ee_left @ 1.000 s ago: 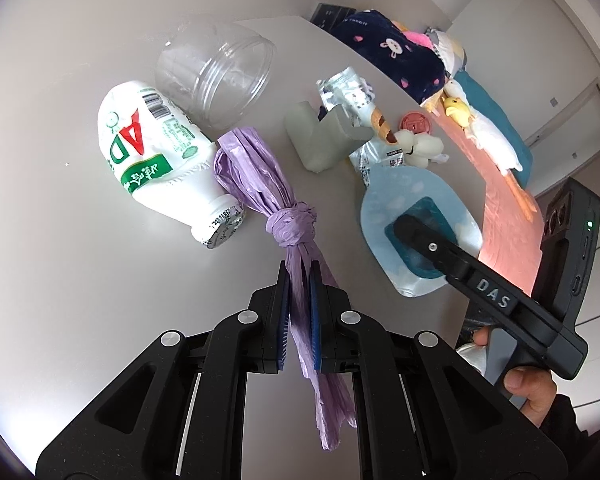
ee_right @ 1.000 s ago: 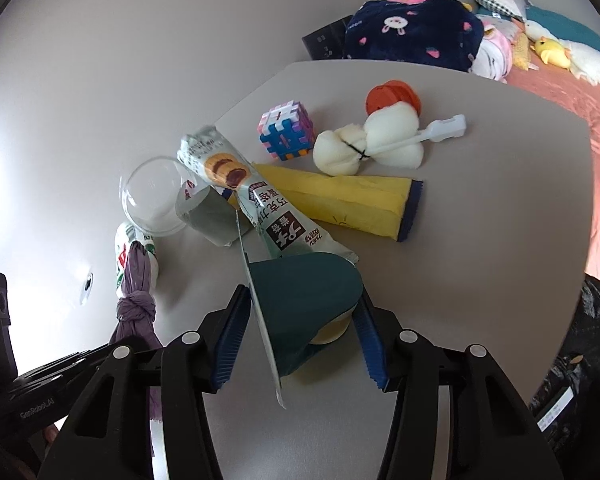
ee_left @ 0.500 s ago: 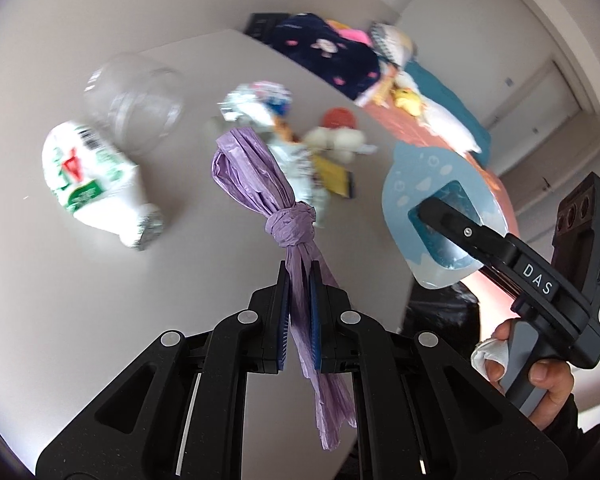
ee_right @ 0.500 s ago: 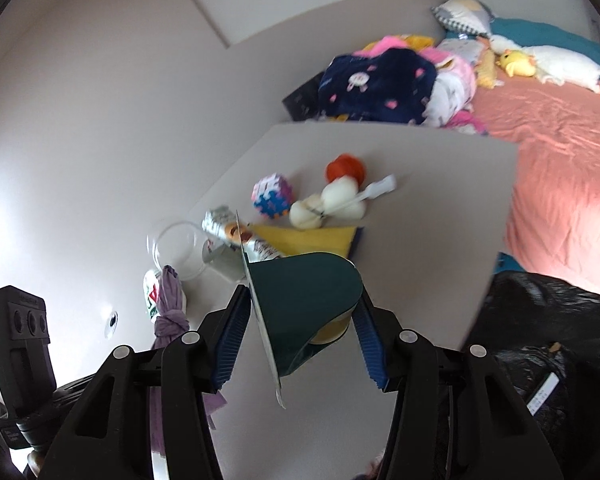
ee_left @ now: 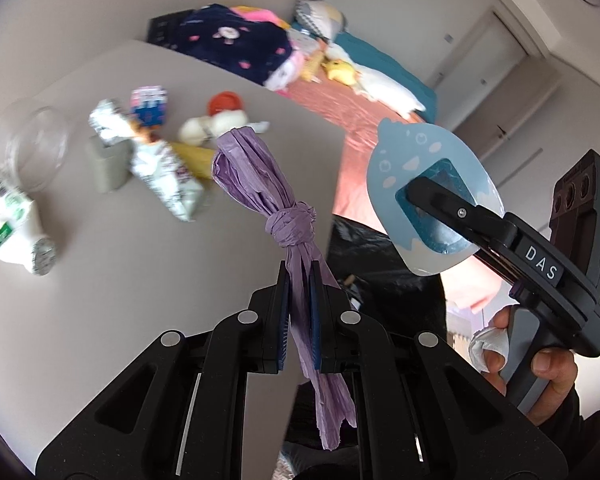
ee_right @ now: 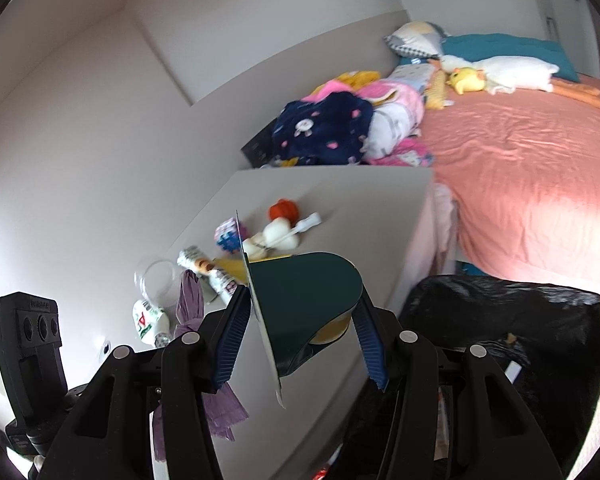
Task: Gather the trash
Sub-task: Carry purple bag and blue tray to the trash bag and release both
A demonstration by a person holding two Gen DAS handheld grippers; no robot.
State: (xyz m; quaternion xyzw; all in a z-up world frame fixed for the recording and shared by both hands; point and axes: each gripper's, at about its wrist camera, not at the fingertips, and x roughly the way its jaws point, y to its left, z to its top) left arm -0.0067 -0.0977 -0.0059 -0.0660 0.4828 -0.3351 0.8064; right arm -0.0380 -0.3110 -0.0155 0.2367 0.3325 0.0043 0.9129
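Beside the pink bed point(ee_right: 532, 184), the grey tabletop point(ee_left: 148, 248) now sits farther from both grippers, since each has lifted its load clear of it within the last second. The left gripper point(ee_left: 300, 320) clamps the knotted purple bag point(ee_left: 276, 200); the right gripper point(ee_right: 300, 344) squeezes blue-green packaging point(ee_right: 304, 304). Both now hang near the black trash bag point(ee_right: 508, 320), right of the tabletop, so dropping looks imminent, while bottle point(ee_left: 8, 224) and wrapper point(ee_left: 160, 168) remain.

A bedroom in a home. A bed with a salmon-pink sheet point(ee_right: 528, 168) stands against the plain pale walls, with a teal pillow point(ee_right: 504, 50) and a yellow plush toy point(ee_right: 466, 79) at its head and a heap of navy and pink clothes point(ee_right: 340, 128) at its near corner. A grey counter point(ee_right: 360, 216) abuts the bed's edge, and a black plastic rubbish bag point(ee_right: 500, 320) sits beside it.
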